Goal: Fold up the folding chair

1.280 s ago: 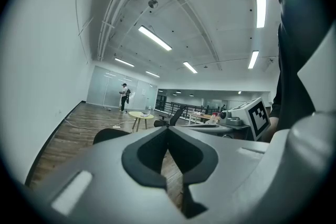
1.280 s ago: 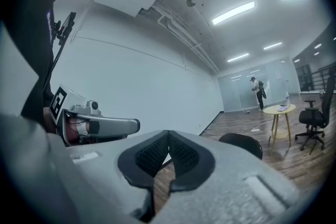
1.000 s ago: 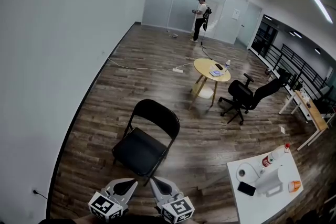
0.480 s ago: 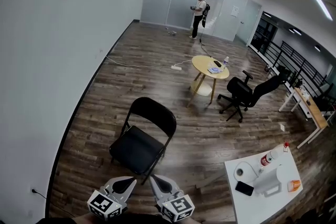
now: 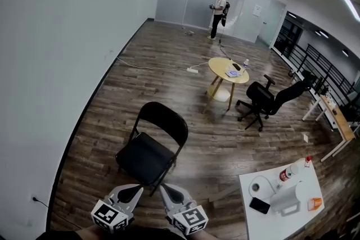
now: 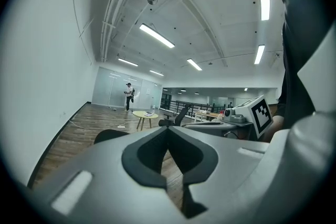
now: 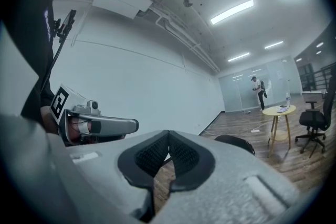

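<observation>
Dark wood-plank floor point(image 5: 107, 121). Black folding chair point(image 5: 149, 152) standing open on it. Yellow round table point(image 5: 228, 71) at chair's 1-2 o'clock. Power strip point(image 5: 192, 70) at table's 9 o'clock, office chair point(image 5: 270, 101) at table's 4. White table point(image 5: 278, 212) at folding chair's 4 o'clock.

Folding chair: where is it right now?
Head view, lower centre-left: folding chair stands unfolded just ahead of the left gripper and right gripper, round yellow table beyond it.

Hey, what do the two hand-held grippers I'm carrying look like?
Both are light grey plastic. The left hand-held gripper and the right hand-held gripper each taper to a rounded nose and carry a white cube with black square markers. Up close, black textured pads line the jaws. The person wears a dark top.
</observation>
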{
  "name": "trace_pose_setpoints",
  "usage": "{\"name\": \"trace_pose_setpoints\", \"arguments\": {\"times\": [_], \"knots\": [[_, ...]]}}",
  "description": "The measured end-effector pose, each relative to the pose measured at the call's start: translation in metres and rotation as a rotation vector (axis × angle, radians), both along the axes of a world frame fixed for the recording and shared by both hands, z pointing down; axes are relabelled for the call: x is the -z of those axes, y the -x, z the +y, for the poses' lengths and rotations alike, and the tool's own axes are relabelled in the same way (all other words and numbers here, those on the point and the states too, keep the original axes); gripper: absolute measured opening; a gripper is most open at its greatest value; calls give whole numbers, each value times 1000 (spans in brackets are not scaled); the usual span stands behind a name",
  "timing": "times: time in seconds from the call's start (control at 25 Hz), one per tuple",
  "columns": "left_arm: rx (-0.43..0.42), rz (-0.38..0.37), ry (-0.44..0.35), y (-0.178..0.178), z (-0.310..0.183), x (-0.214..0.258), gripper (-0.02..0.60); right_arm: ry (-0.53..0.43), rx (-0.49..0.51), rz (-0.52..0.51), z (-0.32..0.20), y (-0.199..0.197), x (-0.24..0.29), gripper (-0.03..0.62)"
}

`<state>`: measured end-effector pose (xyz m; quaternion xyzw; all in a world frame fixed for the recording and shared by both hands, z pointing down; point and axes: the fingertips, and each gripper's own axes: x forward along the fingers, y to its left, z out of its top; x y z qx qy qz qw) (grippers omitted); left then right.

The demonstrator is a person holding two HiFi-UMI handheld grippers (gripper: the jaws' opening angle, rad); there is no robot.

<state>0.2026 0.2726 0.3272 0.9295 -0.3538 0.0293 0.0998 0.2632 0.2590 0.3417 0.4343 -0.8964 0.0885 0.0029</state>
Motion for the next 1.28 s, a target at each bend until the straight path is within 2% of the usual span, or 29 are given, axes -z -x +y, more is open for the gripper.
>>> {"name": "trace_pose_setpoints", "arguments": {"times": [0.44,0.76,1.28], "knots": [[141,-28,-7,-6,-19,0,-2,-26,48,28,-14,-35,9,-3],[201,-47,-30,8,-51,8,-2,-36,-4,41,-43,-56,13,-3],[170,-23,39,54,-113,-12,26,5,-73,84,-105,-29,7,5]]}}
